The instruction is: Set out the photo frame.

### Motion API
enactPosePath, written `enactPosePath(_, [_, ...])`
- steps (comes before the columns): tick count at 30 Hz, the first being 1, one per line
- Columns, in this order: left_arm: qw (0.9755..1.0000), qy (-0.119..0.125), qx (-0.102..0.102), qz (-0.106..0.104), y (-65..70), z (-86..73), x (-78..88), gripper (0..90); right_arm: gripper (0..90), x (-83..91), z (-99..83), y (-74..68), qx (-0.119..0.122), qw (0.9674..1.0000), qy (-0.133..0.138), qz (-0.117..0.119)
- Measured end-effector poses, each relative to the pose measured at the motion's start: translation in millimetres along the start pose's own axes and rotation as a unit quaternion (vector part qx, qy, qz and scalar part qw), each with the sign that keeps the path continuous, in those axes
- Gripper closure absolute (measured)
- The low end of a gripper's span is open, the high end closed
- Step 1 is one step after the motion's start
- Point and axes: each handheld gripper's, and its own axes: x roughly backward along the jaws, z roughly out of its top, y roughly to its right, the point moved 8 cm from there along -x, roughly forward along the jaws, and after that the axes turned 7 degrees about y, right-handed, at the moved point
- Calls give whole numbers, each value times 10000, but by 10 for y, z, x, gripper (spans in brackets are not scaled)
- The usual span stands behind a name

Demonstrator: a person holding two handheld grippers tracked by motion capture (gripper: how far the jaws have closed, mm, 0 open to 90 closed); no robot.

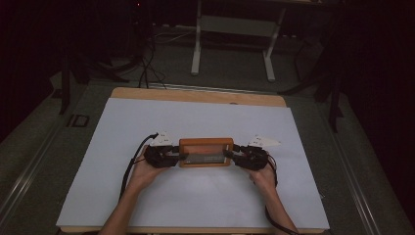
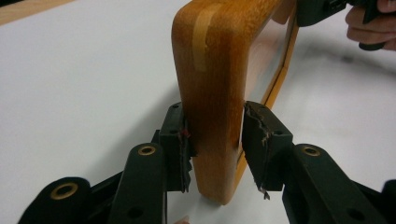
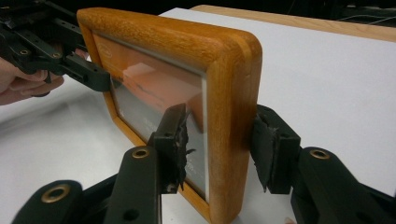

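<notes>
High view: orange-brown wooden picture frame (image 1: 206, 152) stands mid-sheet on white table cover (image 1: 205, 205), between left gripper (image 1: 172, 155) and right gripper (image 1: 234, 155).
Left gripper view: jaws pinch 1 frame end.
Right gripper view: jaws clamp the opposite end.

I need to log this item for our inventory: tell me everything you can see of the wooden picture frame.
The wooden picture frame is a rectangle of glossy orange-brown wood with rounded corners and a glass front over an orange and grey picture. It stands upright on its long edge on the white sheet. The left tongs straddle one short end, the right tongs the other, pads at its faces.
</notes>
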Motion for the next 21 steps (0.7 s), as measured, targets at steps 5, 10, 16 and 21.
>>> enactPosePath(5, [9998, -29, 176, 56, -52, -29, 69, 600, 605, -28, -4, -77, 49, 9999, -57, 113])
enactPosePath(10, [9992, 24, 279, 287, -97, -38, 38, 568, 627, -70, -25, -93, 65, 9999, -138, 61])
enactPosePath(16, [9989, -88, 294, 364, -100, -87, 19, 521, 605, -79, -61, -62, 117, 9997, -219, -82])
enactPosePath(21, [9985, -80, 369, 397, -114, -92, 47, 494, 582, -68, -57, -52, 102, 9997, -191, -88])
